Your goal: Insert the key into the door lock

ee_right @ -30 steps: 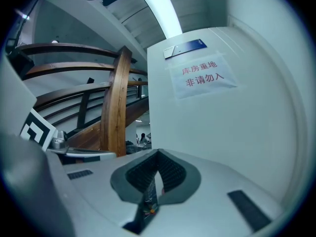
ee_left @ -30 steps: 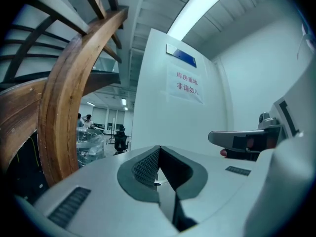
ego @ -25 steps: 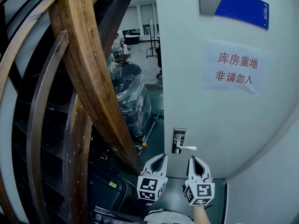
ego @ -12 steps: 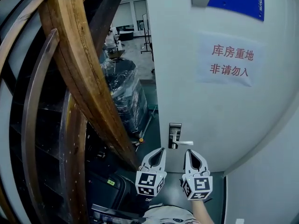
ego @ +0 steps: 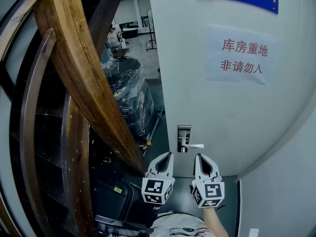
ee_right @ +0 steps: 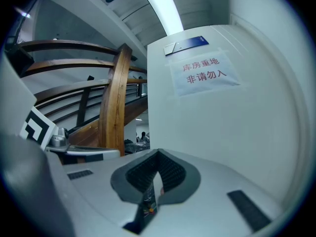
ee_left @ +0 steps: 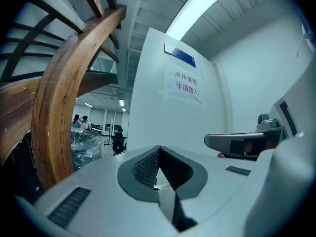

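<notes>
Door lock (ego: pixel 183 135) sits low on the left edge of the white door (ego: pixel 232 117), a steel plate w/ a lever handle (ego: pixel 196 145) poking right, and both tools are just short of it. Left tongs (ego: pixel 169 156) and right tongs (ego: pixel 198 157) are side by side, level, noses aimed at the plate. They're lined up at lock height, prob so the approach is one straight push. Right tongs are clamped fully together; a thin pale sliver shows btw the pads (ee_right: pixel 171 172), but can't say it's the key, as no view gives a clear key. Left tongs also meet at the tips, nothing gripped that I can make out. Door stands ajar and the wooden stair rail (ego: pixel 84 78) crowds the left, so room's tight that side. My read: task barely begun, key not at the lock yet
</notes>
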`<state>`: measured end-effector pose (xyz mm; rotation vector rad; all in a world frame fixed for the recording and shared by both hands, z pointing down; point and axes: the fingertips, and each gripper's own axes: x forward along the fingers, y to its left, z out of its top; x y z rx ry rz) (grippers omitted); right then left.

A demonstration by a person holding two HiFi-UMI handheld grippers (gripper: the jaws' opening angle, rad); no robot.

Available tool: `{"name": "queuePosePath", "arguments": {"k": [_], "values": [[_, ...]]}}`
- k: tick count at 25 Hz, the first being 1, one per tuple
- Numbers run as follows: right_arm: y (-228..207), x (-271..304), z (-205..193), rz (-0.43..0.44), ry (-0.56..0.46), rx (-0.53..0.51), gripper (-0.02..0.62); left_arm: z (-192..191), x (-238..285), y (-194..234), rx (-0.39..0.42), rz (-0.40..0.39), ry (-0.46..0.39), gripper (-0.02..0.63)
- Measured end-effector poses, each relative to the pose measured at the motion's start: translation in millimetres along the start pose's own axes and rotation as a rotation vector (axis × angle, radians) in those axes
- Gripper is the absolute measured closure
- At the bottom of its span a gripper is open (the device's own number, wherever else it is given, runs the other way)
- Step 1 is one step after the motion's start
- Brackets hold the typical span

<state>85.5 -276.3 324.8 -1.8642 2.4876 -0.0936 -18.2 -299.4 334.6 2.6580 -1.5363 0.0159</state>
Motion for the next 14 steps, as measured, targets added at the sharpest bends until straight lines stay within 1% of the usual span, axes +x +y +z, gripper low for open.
{"name": "queuePosePath", "arguments": {"k": [14], "values": [[-3,3,-11,-0.001,0.017,0.017,0.591,-7,3,1,-0.004,0.001,0.016,0.601]]}}
